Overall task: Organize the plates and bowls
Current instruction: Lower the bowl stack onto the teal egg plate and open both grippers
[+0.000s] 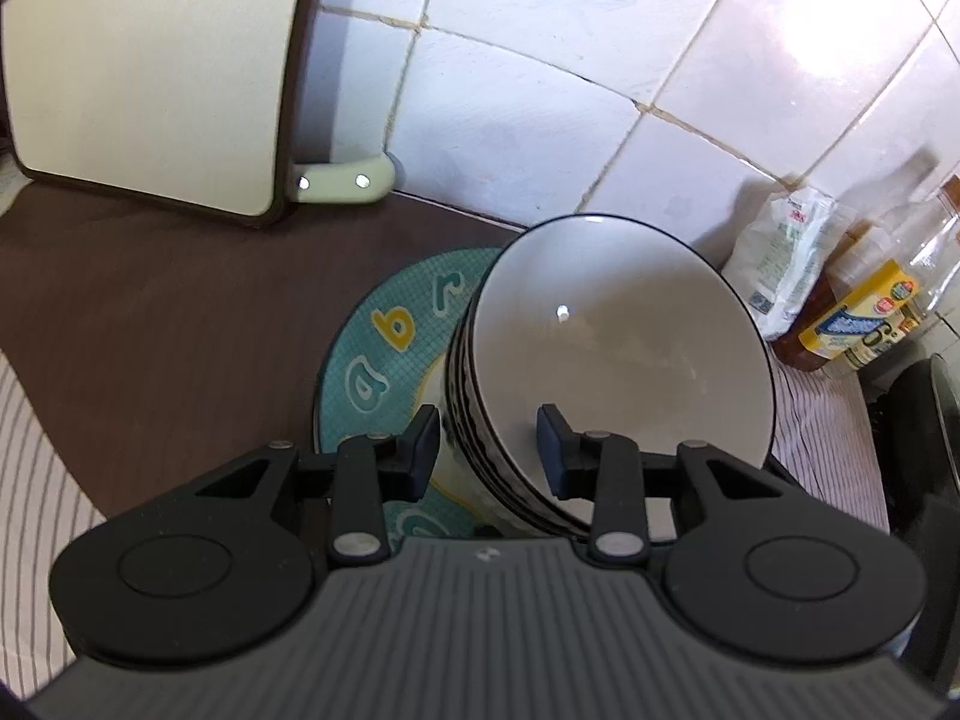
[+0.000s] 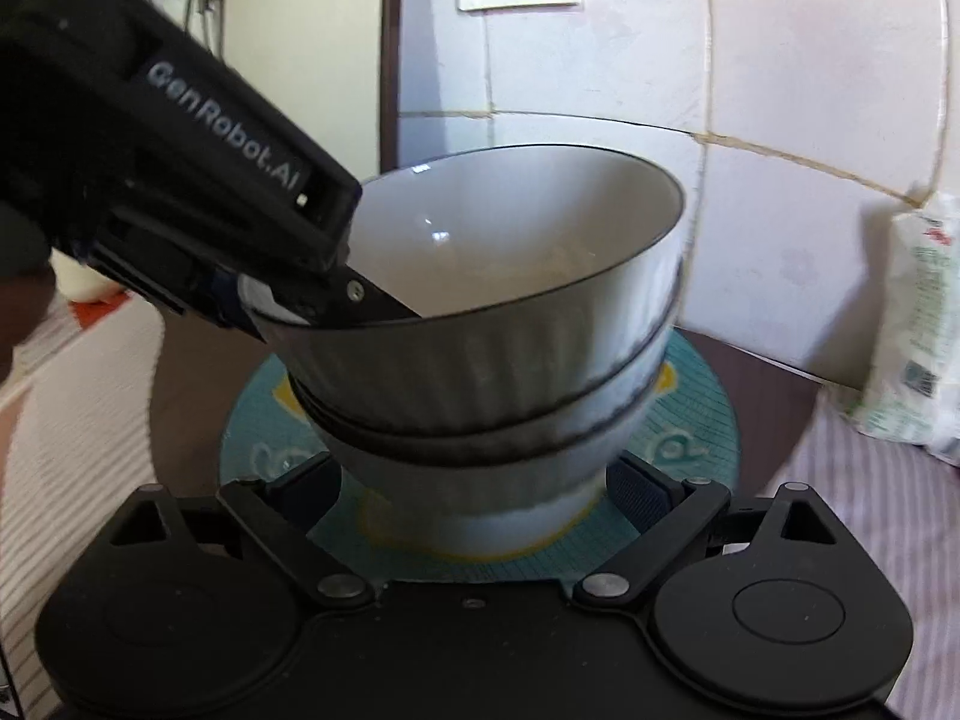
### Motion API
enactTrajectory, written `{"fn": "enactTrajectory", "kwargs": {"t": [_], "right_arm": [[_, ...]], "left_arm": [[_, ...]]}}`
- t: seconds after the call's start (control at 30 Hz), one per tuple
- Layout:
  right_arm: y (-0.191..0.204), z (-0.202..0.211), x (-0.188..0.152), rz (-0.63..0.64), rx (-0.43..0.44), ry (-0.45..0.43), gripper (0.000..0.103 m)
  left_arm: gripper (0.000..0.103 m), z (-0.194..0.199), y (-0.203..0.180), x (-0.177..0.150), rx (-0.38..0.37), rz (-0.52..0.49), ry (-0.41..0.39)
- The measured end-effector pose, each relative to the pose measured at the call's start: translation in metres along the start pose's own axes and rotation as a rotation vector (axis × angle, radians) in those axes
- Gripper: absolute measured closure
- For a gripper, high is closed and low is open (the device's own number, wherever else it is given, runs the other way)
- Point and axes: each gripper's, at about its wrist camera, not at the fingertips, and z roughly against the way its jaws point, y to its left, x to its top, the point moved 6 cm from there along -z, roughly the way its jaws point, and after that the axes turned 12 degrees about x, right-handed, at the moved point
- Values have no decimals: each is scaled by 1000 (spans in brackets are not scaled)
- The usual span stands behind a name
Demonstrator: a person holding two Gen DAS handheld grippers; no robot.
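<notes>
A stack of white ribbed bowls with dark rims stands on a teal lettered plate (image 1: 384,348) (image 2: 702,396). The top bowl (image 1: 624,348) (image 2: 510,240) sits tilted in the bowl below it (image 2: 480,474). My left gripper (image 1: 489,438) (image 2: 300,312) straddles the top bowl's near rim, one pad inside and one against the ribbed outside, shut on it. My right gripper (image 2: 477,489) is low in front of the stack and open wide. Its fingertips (image 2: 642,486) flank the bottom bowl's foot without pressing on it.
The plate rests on a brown counter (image 1: 150,276) edged by striped cloth (image 1: 36,450). A pale cutting board (image 1: 150,72) leans on the tiled wall at the left. A white bag (image 1: 780,258), bottles (image 1: 870,312) and a dark pan (image 1: 918,420) crowd the right.
</notes>
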Motion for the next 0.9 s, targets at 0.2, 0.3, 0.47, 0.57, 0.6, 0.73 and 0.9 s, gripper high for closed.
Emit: {"fn": "enactTrajectory", "kwargs": {"t": [0.2, 0.3, 0.47, 0.57, 0.6, 0.73, 0.9], "right_arm": [[12, 38, -8, 15, -32, -29, 5], [14, 54, -13, 10, -68, -34, 5], [14, 86, -26, -107, -96, -61, 5], [14, 105, -31, -185, -115, -51, 5], [16, 112, -33, -206, -125, -51, 5], [21, 140, -29, -262, -180, -86, 4], [30, 172, -16, -237, -452, -136, 0]], "left_arm": [[49, 19, 4, 6, 15, 20, -64], [47, 33, 4, 2, 54, 10, -95], [42, 63, 3, -18, 44, 16, -116], [40, 87, 3, -28, 48, -4, -136], [39, 94, 2, -30, 50, -12, -138], [34, 125, 1, -40, 50, -60, -167], [34, 156, 0, -59, 122, -86, -184]]}}
